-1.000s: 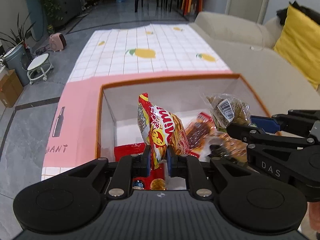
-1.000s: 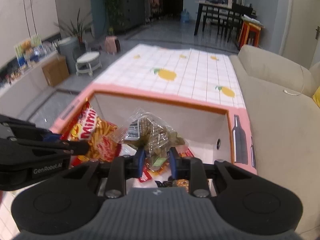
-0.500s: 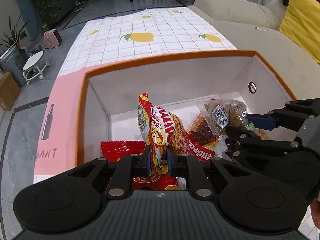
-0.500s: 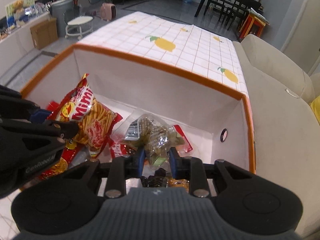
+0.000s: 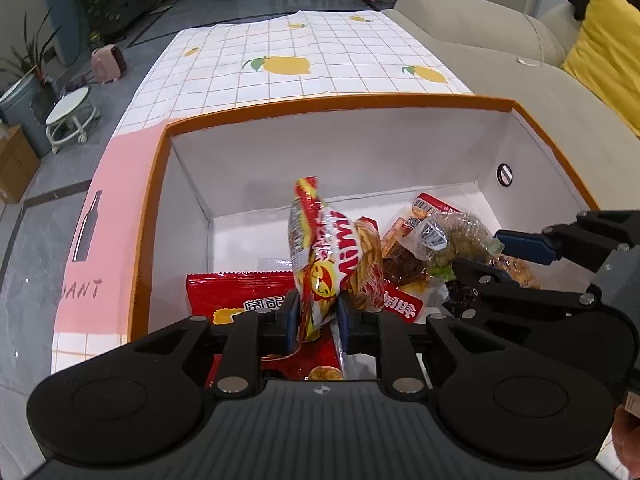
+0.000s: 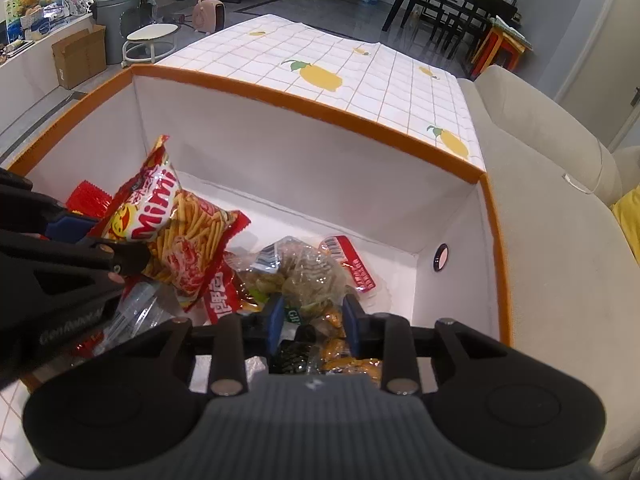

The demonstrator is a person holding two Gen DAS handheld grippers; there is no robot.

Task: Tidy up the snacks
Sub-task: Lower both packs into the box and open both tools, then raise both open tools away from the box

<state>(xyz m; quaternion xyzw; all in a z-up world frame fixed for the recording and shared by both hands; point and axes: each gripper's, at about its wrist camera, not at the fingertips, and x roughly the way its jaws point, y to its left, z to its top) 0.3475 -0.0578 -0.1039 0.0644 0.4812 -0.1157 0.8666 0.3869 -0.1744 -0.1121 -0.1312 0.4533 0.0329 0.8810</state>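
A: Left wrist view, item one?
B: Left gripper (image 5: 316,318), black with blue pads, clamped on the lower end of a red-and-yellow "Mimi" snack-stick bag (image 5: 332,264). The bag stands upright over the inside of the box.

A: The box?
B: Orange-rimmed cardboard box with white inner walls (image 5: 340,144), on a white grid-pattern tablecloth printed with yellow lemons (image 5: 304,56). A flat red foil snack packet (image 5: 240,292) lies on the floor of the box, left of the held bag.

A: To the right?
B: Right gripper (image 5: 476,258) reaches in from the right, its fingers either side of a clear plastic bag of brownish-green snacks (image 5: 456,240) that sits among the other packets. A beige sofa (image 5: 500,60) with a yellow cushion (image 5: 608,32) is beyond the box.

A: Right wrist view?
B: Right gripper (image 6: 312,316), blue pads (image 6: 275,316) close on both sides of the clear plastic bag (image 6: 304,272), pinching its near end; the bag rests low in the box on the pile. A red-and-white labelled packet (image 6: 352,260) lies just behind it.

A: And the left?
B: Left gripper (image 6: 120,244) enters from the left edge, shut on the Mimi bag (image 6: 176,232), which tilts over the left half of the box (image 6: 304,100).
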